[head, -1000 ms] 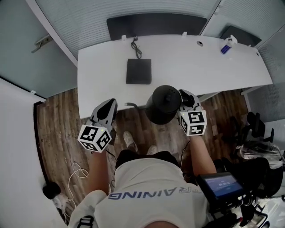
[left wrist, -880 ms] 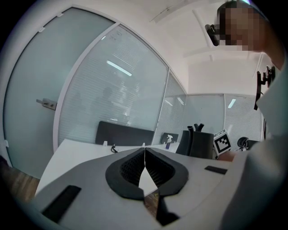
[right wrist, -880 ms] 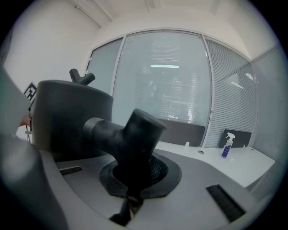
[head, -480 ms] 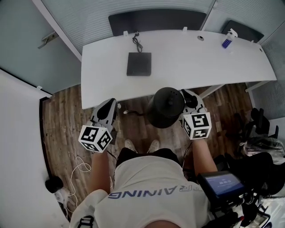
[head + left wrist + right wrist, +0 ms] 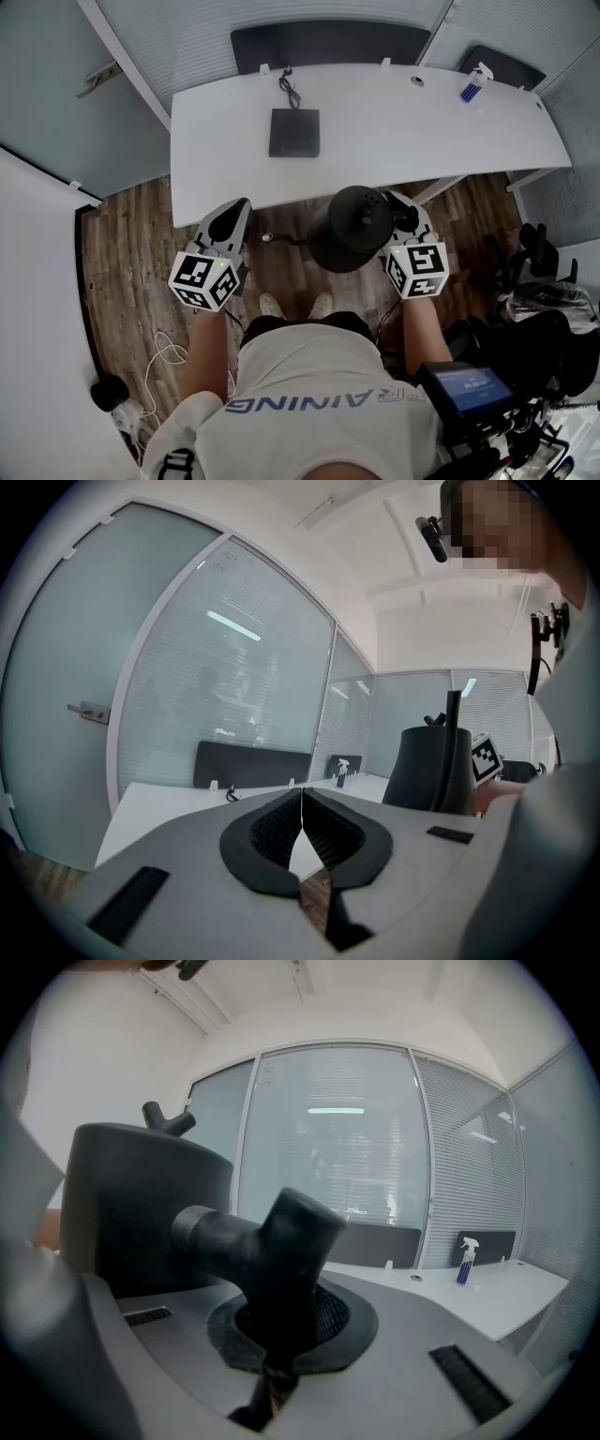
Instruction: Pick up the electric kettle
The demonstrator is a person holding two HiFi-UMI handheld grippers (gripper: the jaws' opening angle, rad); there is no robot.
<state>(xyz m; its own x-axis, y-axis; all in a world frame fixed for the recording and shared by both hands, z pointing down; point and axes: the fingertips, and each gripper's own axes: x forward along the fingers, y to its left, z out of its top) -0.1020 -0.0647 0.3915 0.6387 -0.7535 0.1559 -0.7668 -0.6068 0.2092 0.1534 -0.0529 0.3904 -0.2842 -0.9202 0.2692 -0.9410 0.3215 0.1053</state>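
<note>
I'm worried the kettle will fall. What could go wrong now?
1. Only the right gripper holds the kettle, pinching its handle. The big body hangs to one side, so it might twist or slip onto the wooden floor.
2. The left gripper is shut and apart from it, giving no support.
3. The kettle hangs close to the table edge and might bump it.

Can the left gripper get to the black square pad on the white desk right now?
Probably yes: the left gripper is empty, and only bare desk lies between it and the pad; its jaws are shut.
</note>
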